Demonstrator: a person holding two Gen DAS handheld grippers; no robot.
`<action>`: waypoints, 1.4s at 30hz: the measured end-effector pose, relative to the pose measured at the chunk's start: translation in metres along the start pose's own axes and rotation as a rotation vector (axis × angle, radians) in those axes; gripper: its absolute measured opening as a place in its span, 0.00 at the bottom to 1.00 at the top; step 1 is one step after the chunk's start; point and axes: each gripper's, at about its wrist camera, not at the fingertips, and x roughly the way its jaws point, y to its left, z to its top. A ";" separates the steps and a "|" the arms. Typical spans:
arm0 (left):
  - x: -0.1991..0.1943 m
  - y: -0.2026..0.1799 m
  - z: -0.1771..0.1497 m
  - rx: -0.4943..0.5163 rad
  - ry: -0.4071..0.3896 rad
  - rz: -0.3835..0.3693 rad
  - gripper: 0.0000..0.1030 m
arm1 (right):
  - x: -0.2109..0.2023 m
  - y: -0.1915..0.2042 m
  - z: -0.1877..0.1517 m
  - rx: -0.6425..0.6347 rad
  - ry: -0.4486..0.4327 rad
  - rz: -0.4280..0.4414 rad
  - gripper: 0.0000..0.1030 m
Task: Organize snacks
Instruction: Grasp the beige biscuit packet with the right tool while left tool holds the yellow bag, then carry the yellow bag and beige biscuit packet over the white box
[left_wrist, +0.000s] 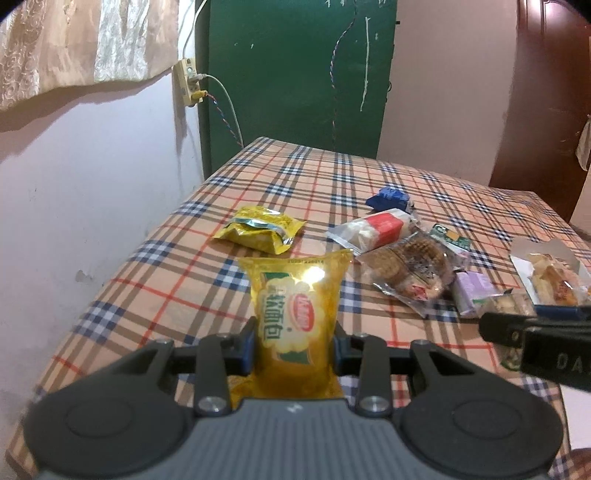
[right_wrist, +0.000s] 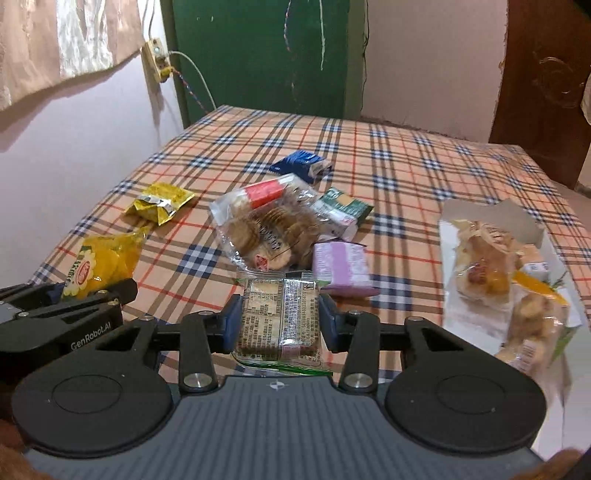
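Two grippers each pinch a snack above the plaid tablecloth (right_wrist: 406, 166): the left gripper (left_wrist: 294, 345) clamps a yellow bread packet (left_wrist: 295, 314), the right gripper (right_wrist: 279, 319) a clear cracker packet (right_wrist: 279, 317). At the right, an open white box (right_wrist: 491, 214) holds wrapped pastries (right_wrist: 480, 266). More snack packets lie loose mid-table, outside the box.
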 end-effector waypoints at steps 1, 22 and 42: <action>-0.003 0.000 -0.001 -0.004 -0.001 0.001 0.34 | -0.005 -0.002 -0.001 -0.004 -0.006 -0.002 0.52; -0.048 -0.037 -0.006 0.016 -0.015 -0.032 0.34 | -0.064 -0.041 -0.016 0.020 -0.075 -0.015 0.52; -0.062 -0.087 -0.006 0.070 -0.005 -0.106 0.34 | -0.094 -0.075 -0.029 0.070 -0.106 -0.069 0.52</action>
